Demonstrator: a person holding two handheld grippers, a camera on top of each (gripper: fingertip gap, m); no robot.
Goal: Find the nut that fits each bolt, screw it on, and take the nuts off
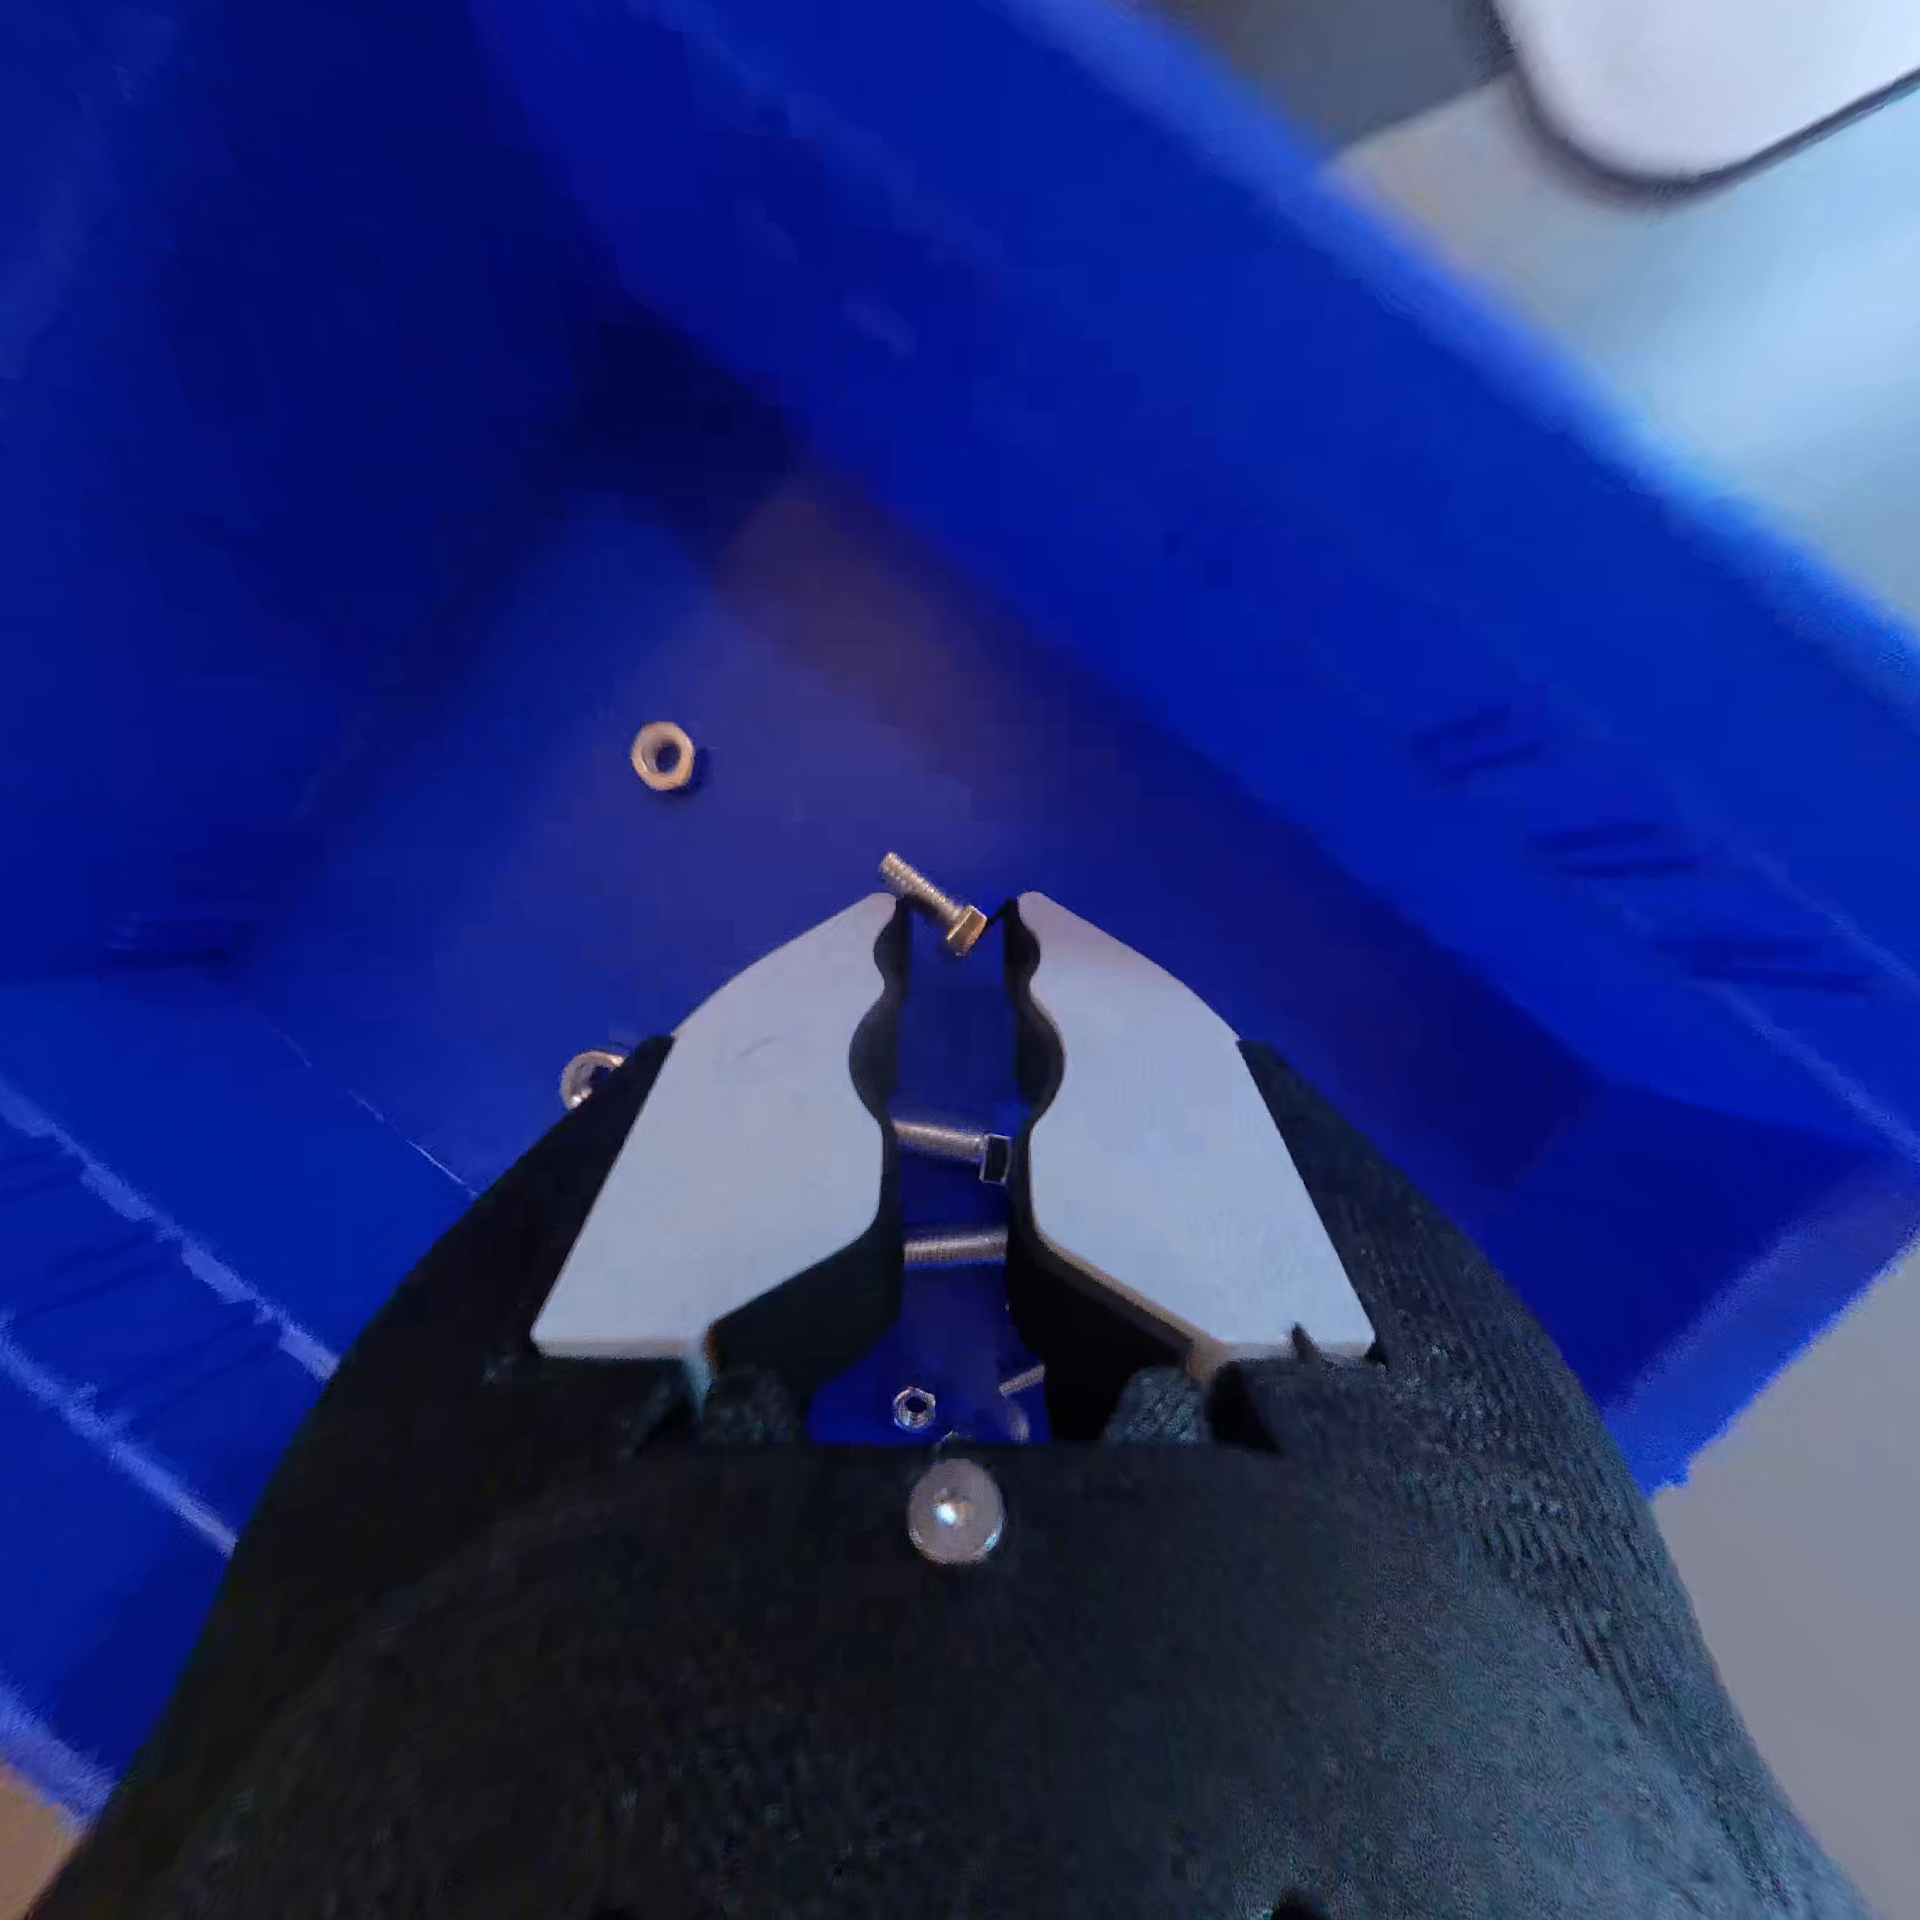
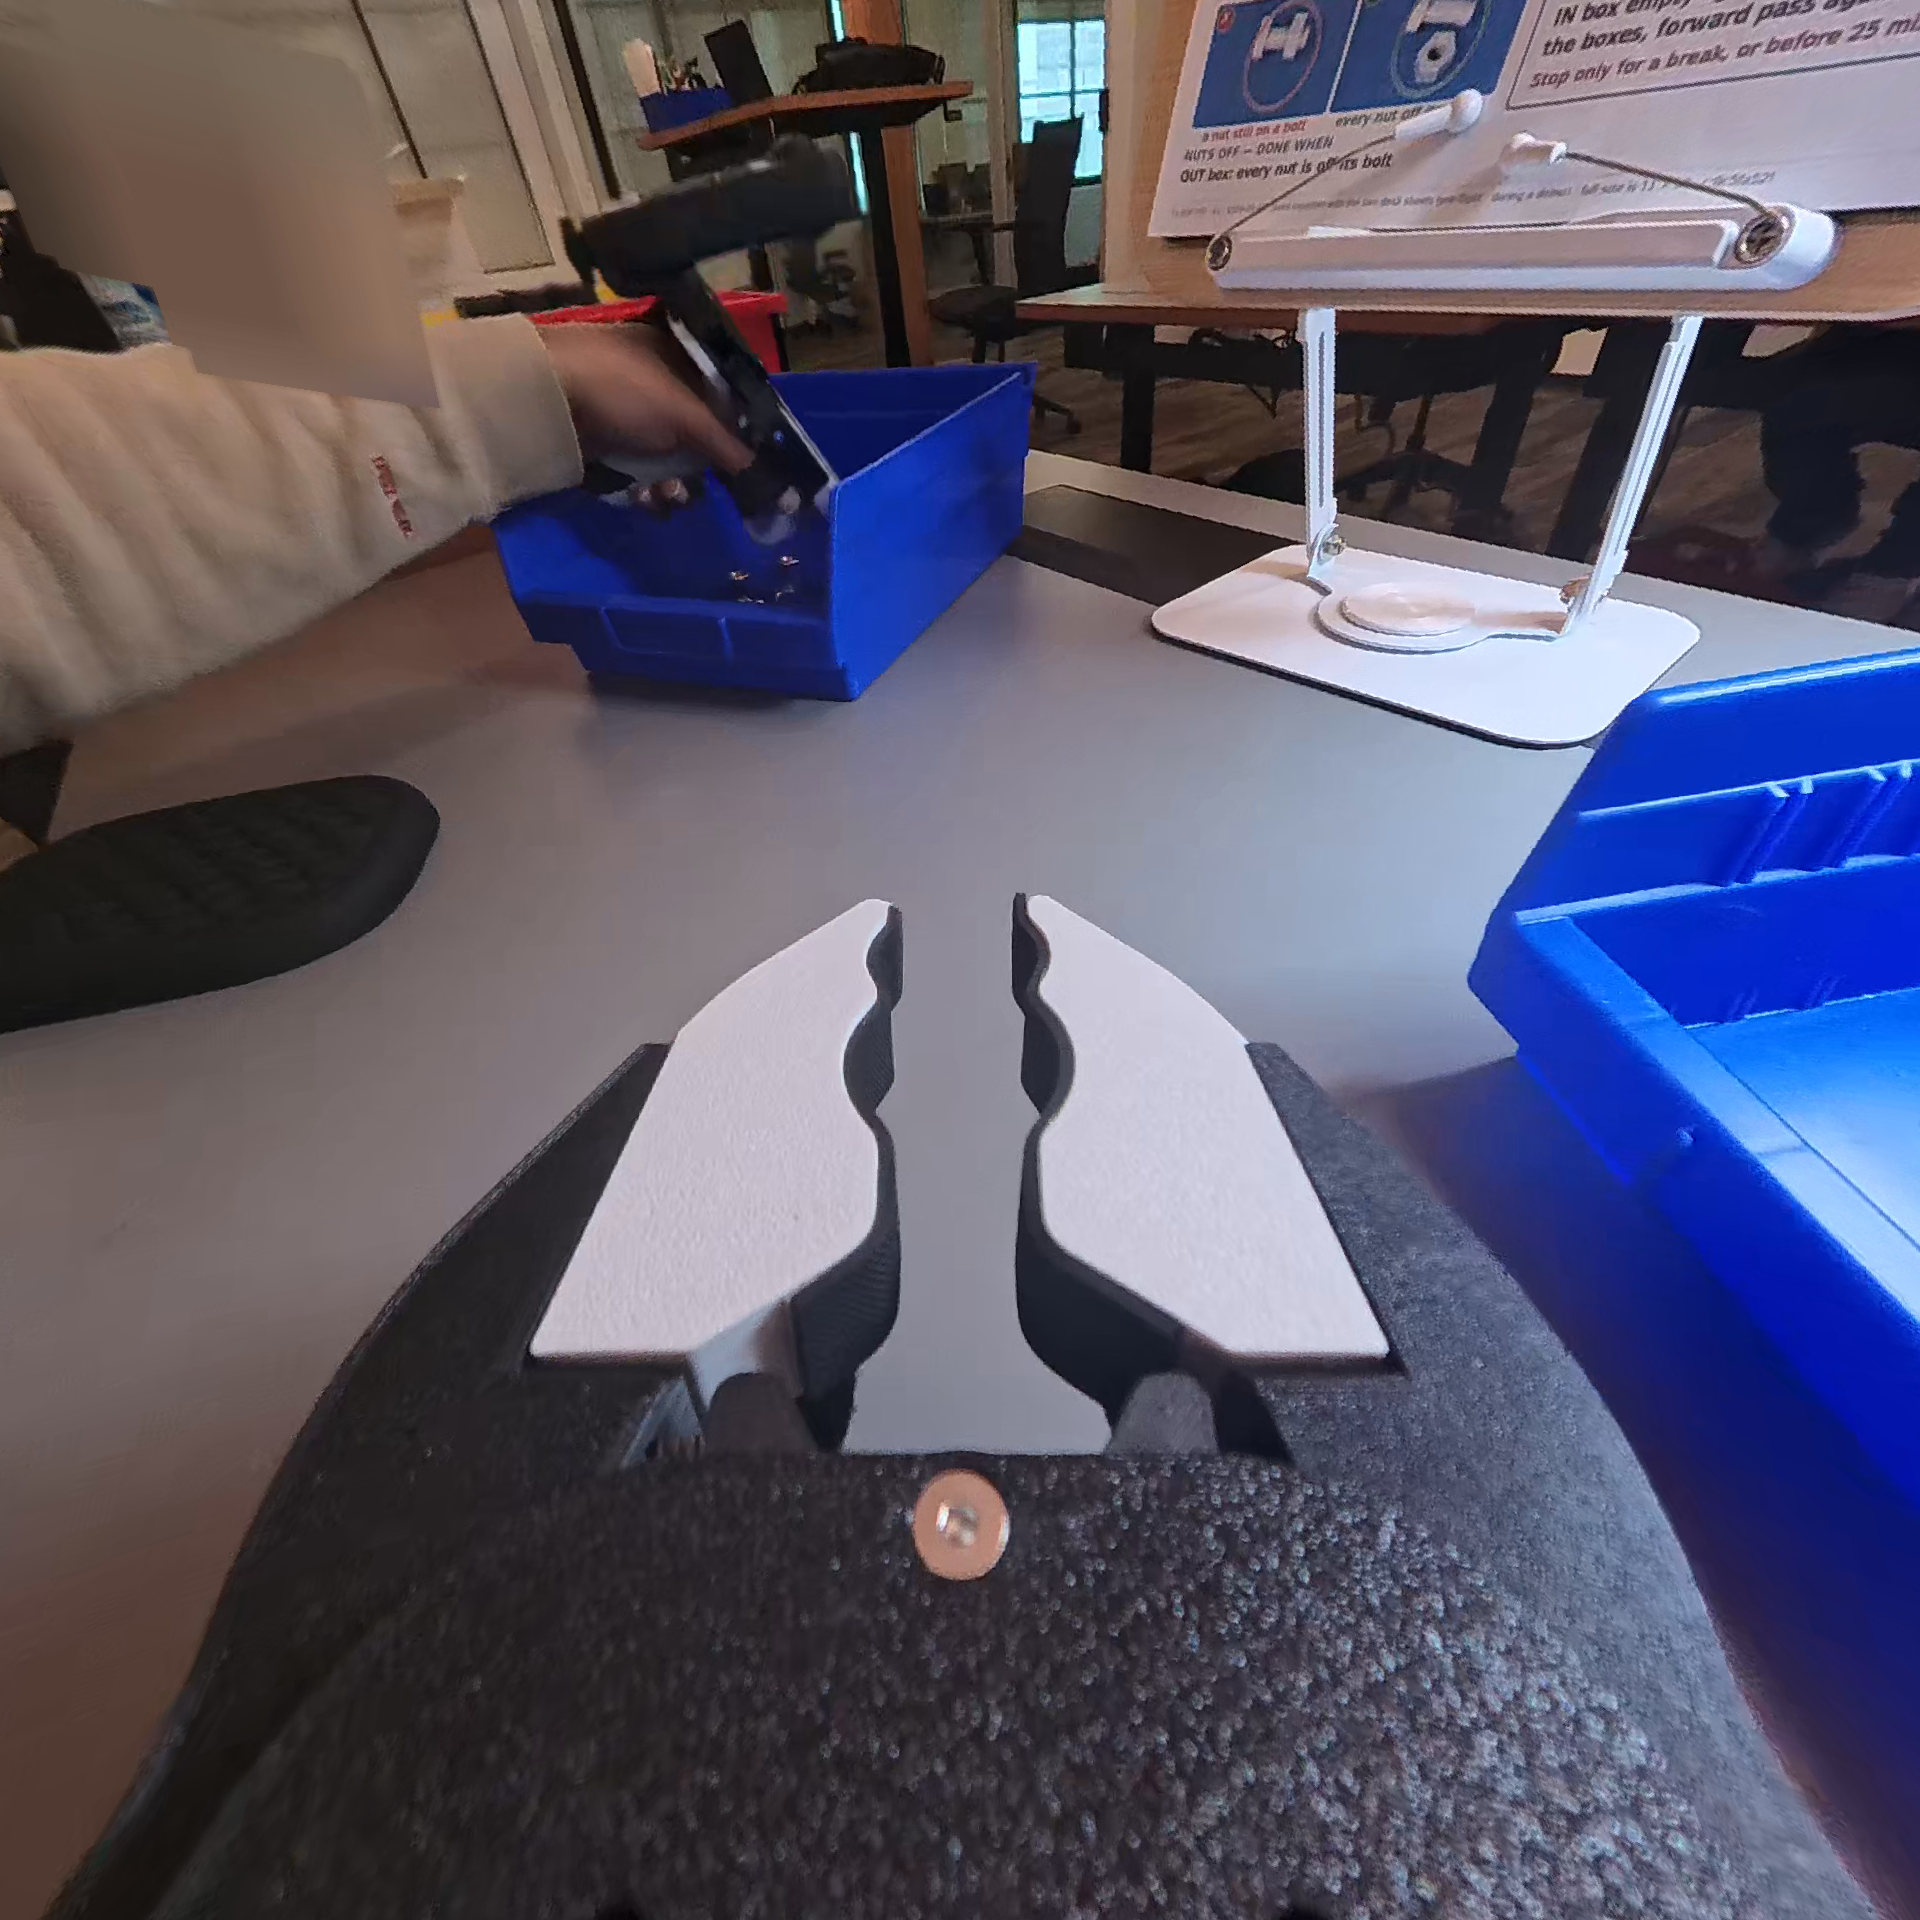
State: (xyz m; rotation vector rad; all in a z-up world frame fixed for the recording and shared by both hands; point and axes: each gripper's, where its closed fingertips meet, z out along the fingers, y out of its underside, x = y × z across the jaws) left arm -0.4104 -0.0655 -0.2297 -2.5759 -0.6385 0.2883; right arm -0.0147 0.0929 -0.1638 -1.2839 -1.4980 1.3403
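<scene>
Inside the blue bin [image 1: 1195,499], a small silvery threaded bolt [image 1: 932,902] lies between the parted left gripper [image 1: 956,914] tips; the right gripper [image 2: 956,914] gapes empty.

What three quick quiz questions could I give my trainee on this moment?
1. True or false: the left claw already grips the small bolt.
2. What does the right claw hold? A) nut B) bolt C) nothing
3. Fill in: the loose nut lies on the floor of the blue ____.

Key: 1 false, jaws open around it; 2 C; 3 bin.
</scene>
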